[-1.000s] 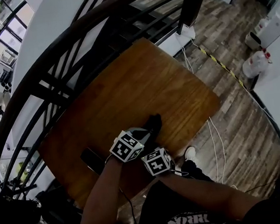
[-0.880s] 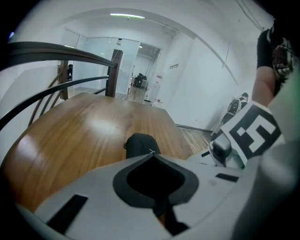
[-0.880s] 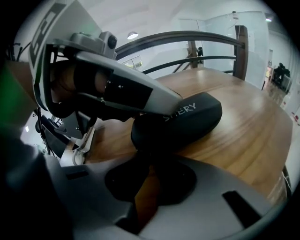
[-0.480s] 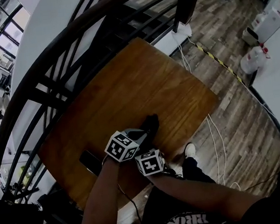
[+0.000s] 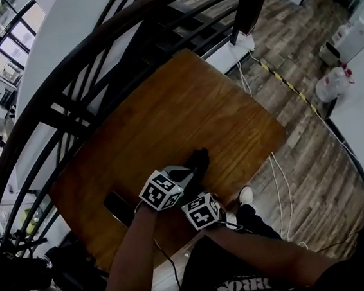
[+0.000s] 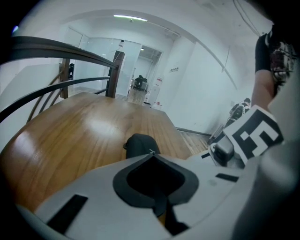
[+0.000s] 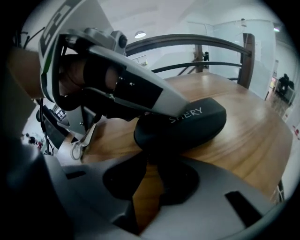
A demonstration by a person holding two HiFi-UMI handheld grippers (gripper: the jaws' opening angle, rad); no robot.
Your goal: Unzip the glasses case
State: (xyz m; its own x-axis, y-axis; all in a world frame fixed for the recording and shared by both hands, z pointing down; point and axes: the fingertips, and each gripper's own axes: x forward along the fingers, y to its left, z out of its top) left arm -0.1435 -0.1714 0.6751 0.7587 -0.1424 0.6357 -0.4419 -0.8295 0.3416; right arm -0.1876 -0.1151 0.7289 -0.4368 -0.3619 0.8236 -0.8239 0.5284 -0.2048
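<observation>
A black zipped glasses case (image 5: 198,161) lies on the wooden table (image 5: 184,102) near its front edge. My left gripper (image 6: 151,152) is shut on the near part of the case (image 6: 139,143), and one of its grey fingers (image 7: 140,93) lies over the top of the case (image 7: 187,124). My right gripper (image 7: 149,157) sits just below it, its marker cube (image 5: 202,212) beside the left cube (image 5: 161,190). Its jaws have just been closing. A strip of wood shows between them. Their dark tips meet the case's near end, where any grip is hidden.
A dark flat object (image 5: 117,206) lies near the table's left front edge. A curved black railing (image 5: 96,66) runs behind the table. White cables (image 5: 279,176) and white containers (image 5: 334,83) are on the wood floor to the right.
</observation>
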